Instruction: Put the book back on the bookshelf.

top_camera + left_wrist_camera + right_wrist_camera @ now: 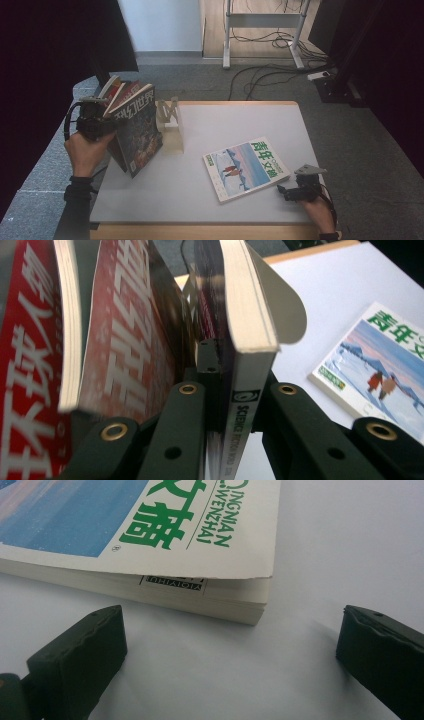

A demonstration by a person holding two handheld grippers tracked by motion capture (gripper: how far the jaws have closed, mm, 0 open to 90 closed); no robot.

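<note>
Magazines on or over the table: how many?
4, perhaps more hidden. One blue magazine lies flat near the right claw; three, the dark magazine and two red ones, are upright at the left claw.

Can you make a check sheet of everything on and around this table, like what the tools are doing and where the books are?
Surface: white table top with a wooden edge, mostly bare.
Job's things: dark magazine held upright off the table at the left, red books behind it; blue-and-white magazine lying flat near the right front.
Clutter: a pale book stand standing beside the held magazine.
Grippers: left tool shut on the dark magazine's spine; right tool open, low on the table, just short of the flat magazine's corner, not touching it.
Cables: black cable looping from the left tool; loose cables on the floor behind.
Surroundings: grey carpet, a white metal frame, dark curtains at both sides.
</note>
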